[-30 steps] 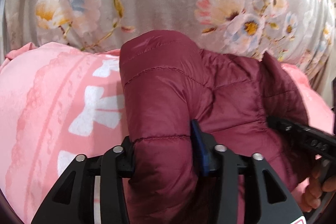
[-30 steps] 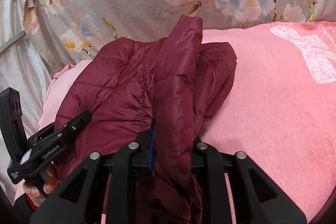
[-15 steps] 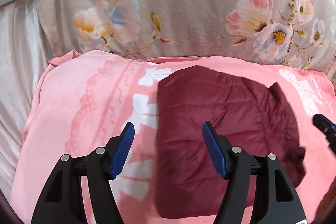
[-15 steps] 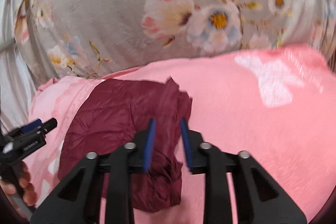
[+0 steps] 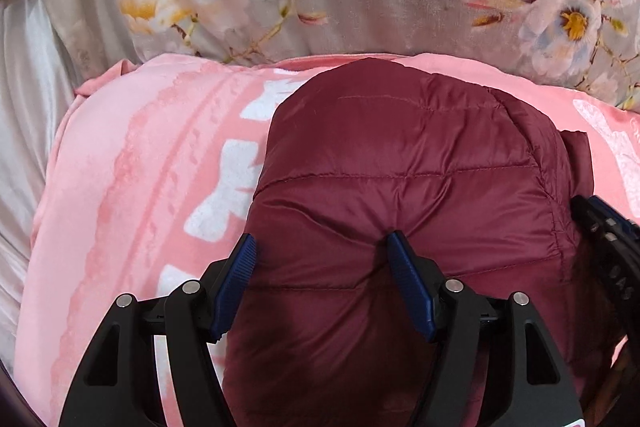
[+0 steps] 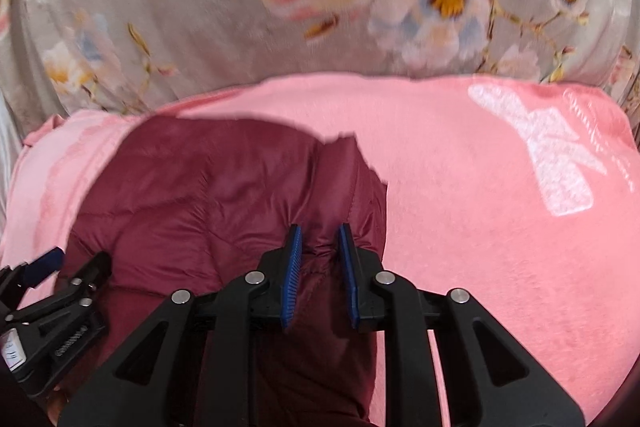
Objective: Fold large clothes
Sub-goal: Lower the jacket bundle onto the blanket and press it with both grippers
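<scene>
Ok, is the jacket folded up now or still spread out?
Folded. The jacket lies as a compact, rounded bundle on the pink blanket, with no sleeves spread out in either wrist view.
</scene>
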The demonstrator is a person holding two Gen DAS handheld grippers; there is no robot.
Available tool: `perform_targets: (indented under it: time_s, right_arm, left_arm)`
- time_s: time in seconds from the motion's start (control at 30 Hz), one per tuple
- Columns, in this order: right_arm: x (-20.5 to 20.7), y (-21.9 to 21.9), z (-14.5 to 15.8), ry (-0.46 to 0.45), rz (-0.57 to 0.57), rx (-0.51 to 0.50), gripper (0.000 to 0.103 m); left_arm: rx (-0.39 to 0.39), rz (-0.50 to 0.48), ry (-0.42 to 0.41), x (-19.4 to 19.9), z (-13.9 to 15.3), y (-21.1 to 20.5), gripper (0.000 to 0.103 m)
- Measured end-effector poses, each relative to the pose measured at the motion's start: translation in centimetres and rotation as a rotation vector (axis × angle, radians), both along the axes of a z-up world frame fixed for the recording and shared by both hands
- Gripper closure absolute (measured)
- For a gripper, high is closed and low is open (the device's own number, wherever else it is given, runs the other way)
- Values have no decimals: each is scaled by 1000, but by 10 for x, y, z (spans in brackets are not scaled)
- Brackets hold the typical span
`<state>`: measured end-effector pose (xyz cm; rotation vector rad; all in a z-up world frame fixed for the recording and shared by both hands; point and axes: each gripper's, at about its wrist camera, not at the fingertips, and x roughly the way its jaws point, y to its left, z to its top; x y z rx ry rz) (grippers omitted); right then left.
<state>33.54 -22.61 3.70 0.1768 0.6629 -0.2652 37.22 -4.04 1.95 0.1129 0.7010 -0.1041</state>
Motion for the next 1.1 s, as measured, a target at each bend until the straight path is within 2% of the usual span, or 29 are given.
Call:
perform_targets:
  time_s: [0.2, 0.37, 1.1]
  right_arm:
    - [3, 4, -22, 2, 1, -37, 85]
    - [6, 0, -24, 13, 10, -4, 85]
    - [7, -1, -24, 12, 11, 6, 84]
  left_arm:
    - [13, -26, -38, 0, -9, -6, 33]
    - [-3, -25, -35, 5, -14, -5, 32]
    - [34, -7, -88, 0, -22, -12, 32]
